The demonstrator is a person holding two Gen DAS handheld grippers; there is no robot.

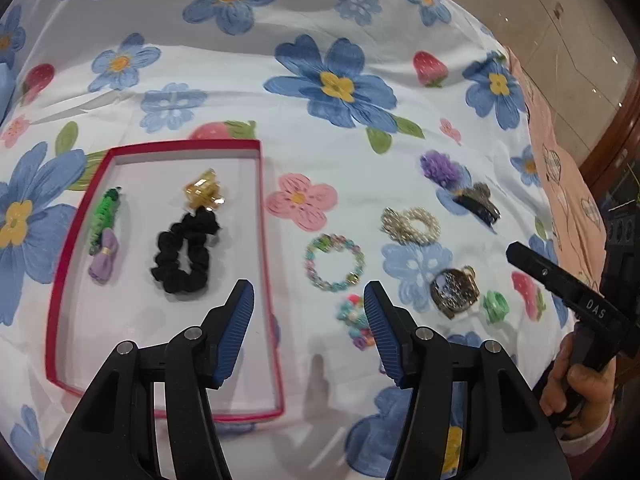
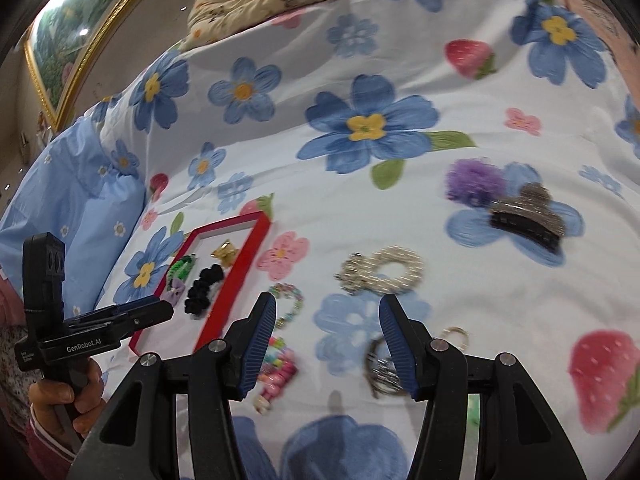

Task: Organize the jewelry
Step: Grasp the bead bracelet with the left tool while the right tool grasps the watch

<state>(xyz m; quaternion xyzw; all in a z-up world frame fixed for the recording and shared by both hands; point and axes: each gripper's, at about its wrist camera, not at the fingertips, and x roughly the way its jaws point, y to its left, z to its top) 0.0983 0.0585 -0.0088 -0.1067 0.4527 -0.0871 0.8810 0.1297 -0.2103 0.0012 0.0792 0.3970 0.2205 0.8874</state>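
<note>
Hovering over the flowered bedsheet [image 1: 360, 32], the left gripper [image 1: 310, 316] and right gripper [image 2: 328, 340] gape half-open, empty, near the red-rimmed shallow box [image 1: 264, 240].

The tray [image 1: 264, 240] lies toward the bedspread's [image 1: 360, 152] left edge with a scrunchie [image 1: 182, 256] inside, while bracelets [image 1: 335, 262] lie right of it
</note>
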